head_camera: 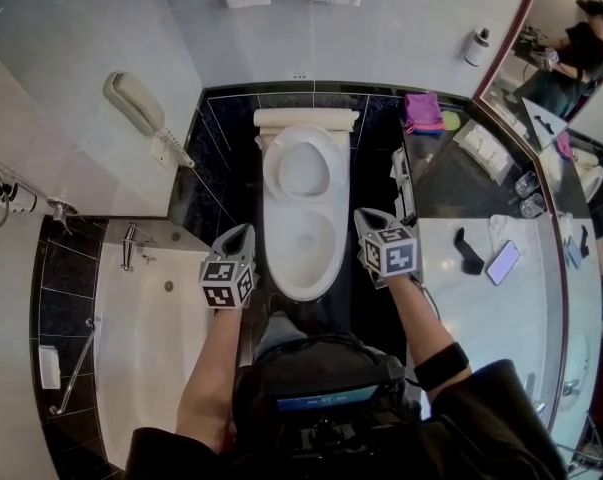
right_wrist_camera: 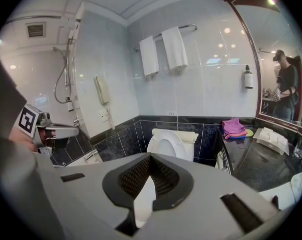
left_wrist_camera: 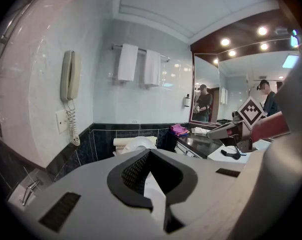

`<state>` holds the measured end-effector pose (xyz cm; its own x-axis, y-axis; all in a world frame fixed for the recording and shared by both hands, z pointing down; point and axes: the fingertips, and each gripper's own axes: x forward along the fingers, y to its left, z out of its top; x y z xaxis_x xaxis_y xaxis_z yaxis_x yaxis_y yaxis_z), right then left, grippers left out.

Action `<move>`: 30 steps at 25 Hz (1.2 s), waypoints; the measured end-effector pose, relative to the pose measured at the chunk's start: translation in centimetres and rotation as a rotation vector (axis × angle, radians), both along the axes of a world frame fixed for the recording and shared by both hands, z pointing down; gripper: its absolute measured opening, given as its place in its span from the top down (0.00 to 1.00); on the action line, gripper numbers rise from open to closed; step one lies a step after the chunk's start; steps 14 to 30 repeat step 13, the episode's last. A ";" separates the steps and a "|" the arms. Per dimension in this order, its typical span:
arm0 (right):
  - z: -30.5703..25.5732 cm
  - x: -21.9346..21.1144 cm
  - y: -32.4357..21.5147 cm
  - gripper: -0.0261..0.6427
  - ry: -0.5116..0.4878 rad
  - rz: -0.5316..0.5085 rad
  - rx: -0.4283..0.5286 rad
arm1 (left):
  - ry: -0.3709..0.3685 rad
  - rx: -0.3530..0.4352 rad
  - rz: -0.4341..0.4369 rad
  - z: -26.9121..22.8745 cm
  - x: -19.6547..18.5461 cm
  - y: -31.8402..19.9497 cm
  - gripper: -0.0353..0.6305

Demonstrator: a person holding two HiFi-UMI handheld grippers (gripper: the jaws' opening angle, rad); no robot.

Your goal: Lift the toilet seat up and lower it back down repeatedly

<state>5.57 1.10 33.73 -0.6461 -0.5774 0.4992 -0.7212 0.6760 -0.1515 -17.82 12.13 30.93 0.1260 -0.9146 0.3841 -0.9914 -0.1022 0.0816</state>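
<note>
White bathtub (head_camera: 141, 338) at left and dark desk (head_camera: 446, 183) at right bound a narrow lane around the toilet (head_camera: 301, 258); the toilet seat (head_camera: 301, 168) stands raised against the cistern, so lowering appears due. Flanking the bowl, apart from it, left gripper (head_camera: 243, 232) and right gripper (head_camera: 367, 218) show fingers together, empty; next move likely calls for reaching forward to the seat rim, free room lying straight ahead

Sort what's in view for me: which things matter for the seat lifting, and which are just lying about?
For the job:
toilet seat, raised upright
toilet bowl
left gripper and right gripper, both shut, empty

Lying about:
wall phone
pink cloth
smartphone
hanging towels
soap bottle
</note>
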 end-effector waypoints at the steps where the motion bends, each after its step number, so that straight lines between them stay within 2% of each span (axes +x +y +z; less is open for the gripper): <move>1: 0.1 0.0 0.1 0.94 -0.001 -0.001 -0.002 | 0.000 0.000 -0.005 0.1 -0.1 0.2 0.95; 30: 0.5 -0.4 0.6 0.94 -0.010 -0.024 -0.015 | -0.007 -0.017 -0.020 0.7 0.0 1.7 0.95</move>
